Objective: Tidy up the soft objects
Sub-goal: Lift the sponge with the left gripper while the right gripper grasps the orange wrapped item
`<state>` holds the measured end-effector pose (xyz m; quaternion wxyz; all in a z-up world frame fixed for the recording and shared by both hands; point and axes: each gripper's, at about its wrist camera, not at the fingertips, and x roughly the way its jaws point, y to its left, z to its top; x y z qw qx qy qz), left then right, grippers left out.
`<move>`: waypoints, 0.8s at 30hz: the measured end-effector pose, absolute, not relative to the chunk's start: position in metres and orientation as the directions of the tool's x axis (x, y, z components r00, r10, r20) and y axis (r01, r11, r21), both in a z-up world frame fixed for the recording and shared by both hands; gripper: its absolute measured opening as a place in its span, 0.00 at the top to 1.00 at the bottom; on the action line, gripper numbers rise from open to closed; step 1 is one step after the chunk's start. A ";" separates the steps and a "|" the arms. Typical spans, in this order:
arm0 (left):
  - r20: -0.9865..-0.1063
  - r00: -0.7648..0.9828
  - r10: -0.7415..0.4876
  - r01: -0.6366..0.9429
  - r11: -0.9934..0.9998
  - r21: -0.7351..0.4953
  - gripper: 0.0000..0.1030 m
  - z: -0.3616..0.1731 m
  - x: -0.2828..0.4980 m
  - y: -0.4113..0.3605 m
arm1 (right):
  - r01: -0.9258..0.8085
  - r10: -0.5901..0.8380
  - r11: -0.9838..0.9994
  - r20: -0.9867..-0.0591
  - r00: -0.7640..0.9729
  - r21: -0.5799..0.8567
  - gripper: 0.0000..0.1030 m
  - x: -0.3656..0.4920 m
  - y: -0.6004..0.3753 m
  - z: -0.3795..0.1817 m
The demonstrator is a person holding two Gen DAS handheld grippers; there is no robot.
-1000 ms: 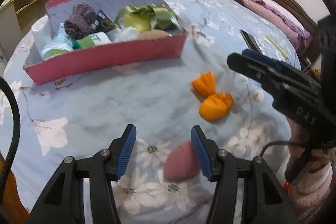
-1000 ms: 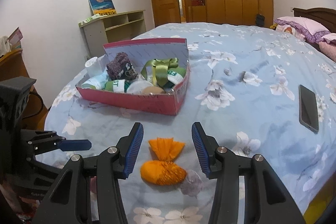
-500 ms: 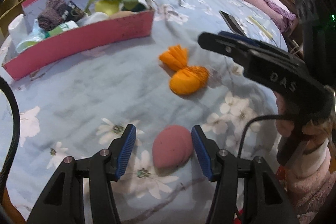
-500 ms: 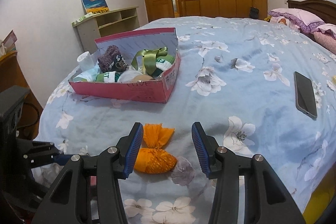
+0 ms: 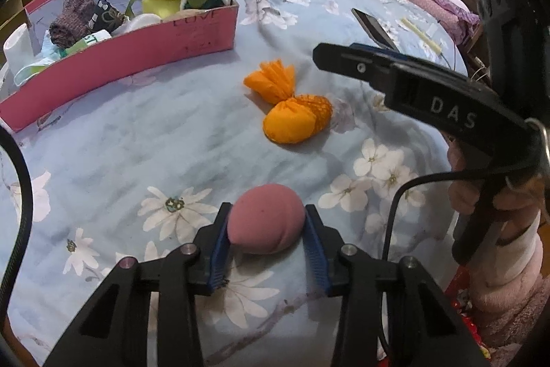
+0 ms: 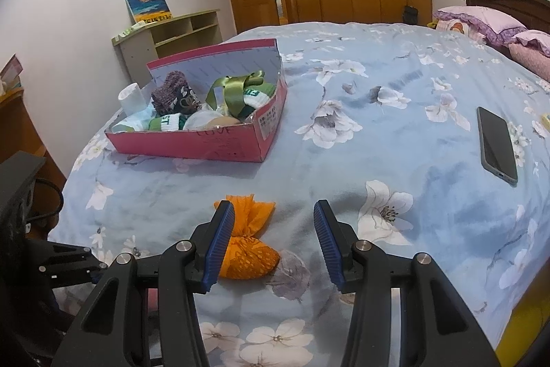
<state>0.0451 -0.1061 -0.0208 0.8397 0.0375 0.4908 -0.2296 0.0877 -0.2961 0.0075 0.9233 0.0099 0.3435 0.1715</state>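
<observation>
Pink sponge [image 5: 266, 222] sits pinched in the closing left hand-held gripper [image 5: 266, 250] (right hand-held gripper [image 6: 274, 241] spread wide over the orange pouch [image 6: 249, 251]).

One pink sponge [image 5: 266, 222], one orange pouch [image 5: 292, 117], one pink box [image 6: 206, 147] (contents jumbled, uncounted), one phone [image 6: 496, 143], two pillows [image 6: 481, 19].

The letters "DAS" are printed in pale capitals on the black body of the right gripper [image 5: 354, 67], seen at three o'clock in the left wrist view. The word "LOVE" is handwritten faintly on the front wall of the pink box [image 5: 192, 36], toward eleven o'clock in that view. A white label [image 6: 269, 122] with small print is stuck on the box's end wall in the right wrist view, but it cannot be read.
</observation>
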 end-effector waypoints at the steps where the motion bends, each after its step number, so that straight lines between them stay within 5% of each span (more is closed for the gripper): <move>1: -0.840 0.415 -0.349 0.422 0.892 -0.162 0.59 -0.020 0.045 -0.106 | -0.309 0.323 0.941 -0.632 0.704 0.137 0.52 0.088 -0.296 0.007; 17: -0.796 0.565 -0.215 0.194 0.973 -0.126 0.59 0.005 0.072 -0.042 | -0.312 0.330 0.938 -0.656 0.679 0.148 0.52 0.092 -0.289 -0.001; 24: -0.804 0.571 -0.165 0.080 0.986 -0.146 0.59 0.000 0.084 -0.004 | -0.332 0.336 0.932 -0.697 0.634 0.147 0.43 0.096 -0.276 -0.015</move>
